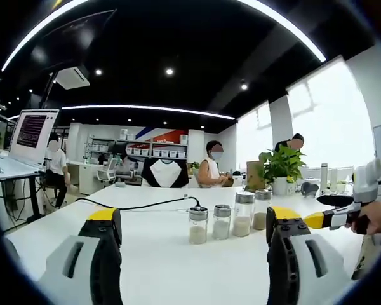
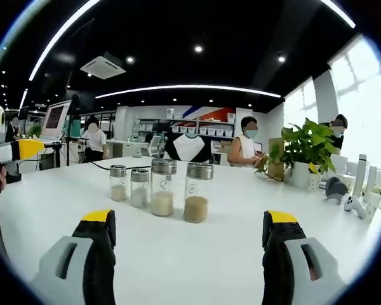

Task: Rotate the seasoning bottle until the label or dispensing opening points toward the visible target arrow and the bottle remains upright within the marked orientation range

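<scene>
— On the white table (image 2: pixel 241 190), what stood ahead of the right gripper (image 2: pixel 187 232)?

— Four clear glass seasoning bottles with metal caps, in a row, all upright. From the right gripper view: the tallest, holding tan grains (image 2: pixel 197 192), stood nearest the midline between the jaws; next a bottle of pale grains (image 2: pixel 163 187), then two shorter ones (image 2: pixel 140 188) and (image 2: pixel 118 183). The row lay beyond the yellow-tipped jaws, apart from them, nothing touched.

— Jaw state?

— Right gripper spread wide, nothing between the jaws. Left gripper (image 1: pixel 193 229) likewise wide and empty.

— And from the left gripper view?

— Same row, farther ahead, between the two jaws in the picture: nearest bottle (image 1: pixel 198 225), then (image 1: pixel 221 221), (image 1: pixel 243 214) and (image 1: pixel 261 209) receding to the right. A black cable (image 1: pixel 140 205) ran across the table behind them. The right gripper entered at that view's right edge, held in a hand (image 1: pixel 371 219).

— Arrow or label?

— Could not tell; markings on the glass too small to read.

— Surroundings?

— Potted plant (image 2: pixel 305 155) at the table's far side, seated people beyond, a monitor (image 1: pixel 33 132) at left.
</scene>
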A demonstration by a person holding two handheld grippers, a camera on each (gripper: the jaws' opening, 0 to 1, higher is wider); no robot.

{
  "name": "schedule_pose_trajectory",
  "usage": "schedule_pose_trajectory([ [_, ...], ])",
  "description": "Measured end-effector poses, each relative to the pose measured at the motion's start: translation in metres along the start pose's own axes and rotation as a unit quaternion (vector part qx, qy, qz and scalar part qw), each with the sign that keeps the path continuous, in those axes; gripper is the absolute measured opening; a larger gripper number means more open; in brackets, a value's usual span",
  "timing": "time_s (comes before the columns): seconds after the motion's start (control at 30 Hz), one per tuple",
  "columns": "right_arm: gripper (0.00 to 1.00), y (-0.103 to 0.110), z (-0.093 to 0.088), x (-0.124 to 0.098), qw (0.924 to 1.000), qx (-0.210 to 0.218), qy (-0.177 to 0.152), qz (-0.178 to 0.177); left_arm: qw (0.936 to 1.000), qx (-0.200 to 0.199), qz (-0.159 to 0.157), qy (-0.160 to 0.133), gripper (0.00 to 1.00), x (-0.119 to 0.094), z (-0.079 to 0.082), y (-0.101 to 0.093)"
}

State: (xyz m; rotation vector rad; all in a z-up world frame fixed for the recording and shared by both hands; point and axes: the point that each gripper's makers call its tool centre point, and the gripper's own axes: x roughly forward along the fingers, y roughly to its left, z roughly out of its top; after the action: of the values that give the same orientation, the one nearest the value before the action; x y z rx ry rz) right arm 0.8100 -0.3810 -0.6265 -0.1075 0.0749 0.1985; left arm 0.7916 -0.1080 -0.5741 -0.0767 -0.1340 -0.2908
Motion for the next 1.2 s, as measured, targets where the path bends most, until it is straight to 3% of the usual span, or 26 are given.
schedule_pose_trajectory([
  [0.13, 0.97, 0.003, 0.001, 0.002, 0.9999, 0.017, -0.001, 0.002, 1.0000, 0.004, -0.004, 0.000, 1.00, 0.000, 0.000, -0.002],
  [0.2, 0.93, 0.002, 0.010, 0.001, 0.9995, 0.024, -0.019, -0.005, 1.0000, 0.003, -0.008, 0.003, 1.00, 0.001, -0.001, -0.003],
  [0.3, 0.93, 0.007, 0.016, 0.005, 0.9996, 0.019, -0.020, 0.003, 0.9999, 0.005, -0.008, 0.004, 1.00, 0.001, -0.003, -0.003],
  [0.4, 0.94, 0.014, 0.020, 0.011, 0.9988, 0.043, -0.019, 0.015, 0.9999, 0.003, -0.011, 0.006, 1.00, 0.001, -0.005, -0.005],
  [0.47, 0.94, 0.018, 0.022, 0.014, 0.9988, 0.041, -0.020, 0.020, 0.9999, 0.004, -0.012, 0.007, 1.00, 0.002, -0.005, -0.006],
  [0.5, 0.94, 0.029, 0.024, 0.020, 0.9984, 0.018, -0.018, 0.051, 0.9999, 0.004, -0.013, 0.008, 1.00, 0.002, -0.006, -0.006],
  [0.53, 0.94, 0.030, 0.024, 0.021, 0.9983, 0.015, -0.016, 0.054, 0.9999, 0.004, -0.014, 0.008, 1.00, 0.002, -0.006, -0.007],
  [0.7, 0.93, 0.036, 0.028, 0.034, 0.9971, 0.048, -0.014, 0.058, 0.9998, 0.005, -0.014, 0.011, 1.00, 0.001, -0.007, -0.006],
  [1.2, 0.89, 0.052, 0.042, 0.068, 0.9963, 0.041, -0.020, 0.073, 0.9998, 0.007, -0.012, 0.016, 1.00, -0.002, -0.008, -0.004],
])
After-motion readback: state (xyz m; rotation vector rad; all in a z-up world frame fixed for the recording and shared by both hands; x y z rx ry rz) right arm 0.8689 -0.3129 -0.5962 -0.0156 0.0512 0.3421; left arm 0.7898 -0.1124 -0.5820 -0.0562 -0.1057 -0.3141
